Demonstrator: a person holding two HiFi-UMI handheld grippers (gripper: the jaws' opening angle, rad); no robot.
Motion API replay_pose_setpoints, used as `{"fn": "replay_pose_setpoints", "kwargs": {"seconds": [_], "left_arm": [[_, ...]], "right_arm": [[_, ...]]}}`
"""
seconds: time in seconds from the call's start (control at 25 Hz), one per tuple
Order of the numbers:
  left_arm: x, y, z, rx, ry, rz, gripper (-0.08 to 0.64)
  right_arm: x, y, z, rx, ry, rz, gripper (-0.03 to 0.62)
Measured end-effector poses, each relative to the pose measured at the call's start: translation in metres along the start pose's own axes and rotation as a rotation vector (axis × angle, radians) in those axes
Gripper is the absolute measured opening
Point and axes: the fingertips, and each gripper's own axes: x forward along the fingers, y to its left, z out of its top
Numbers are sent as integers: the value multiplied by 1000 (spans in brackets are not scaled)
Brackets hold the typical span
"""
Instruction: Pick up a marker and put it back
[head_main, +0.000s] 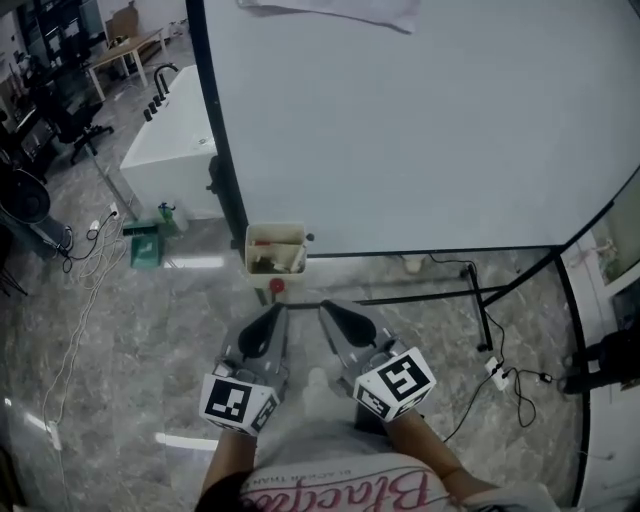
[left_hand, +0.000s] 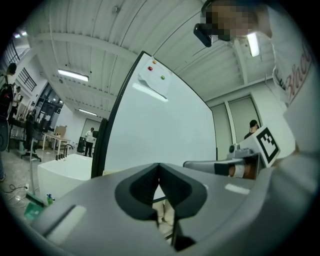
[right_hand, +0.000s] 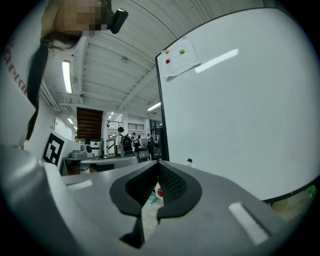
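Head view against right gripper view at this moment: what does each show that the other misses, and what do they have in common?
Head view only: the cream box hanging at the whiteboard's lower edge, the cables trailing over the floor, and the person's forearms. Right gripper view only: the coloured magnets near the board's top, the ceiling lights and people far off in the room. Both: the whiteboard and the right gripper, its jaws together with nothing held.

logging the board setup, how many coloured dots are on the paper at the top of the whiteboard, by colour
red dot: 1
orange dot: 1
green dot: 1
total: 3
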Motion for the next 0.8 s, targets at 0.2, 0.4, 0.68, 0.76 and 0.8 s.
{"fn": "replay_pose_setpoints", "kwargs": {"seconds": [0.2,0.4,0.68,0.76,0.8], "left_arm": [[34,25,4,-4,1,45,-2],[56,48,7,-7,-1,99,-2],[74,66,2,-6,11,138,-2],[75,70,1,-10,15,144,-2],[76,72,1,-11,16,144,-2]], "right_arm": [[38,-40,-4,77,41,18,2],[71,-58,-13,109,113,55,56],[98,-67,-31,138,183,109,106],[102,-65,-32,138,181,120,90],[104,-63,-31,140,179,127,83]]}}
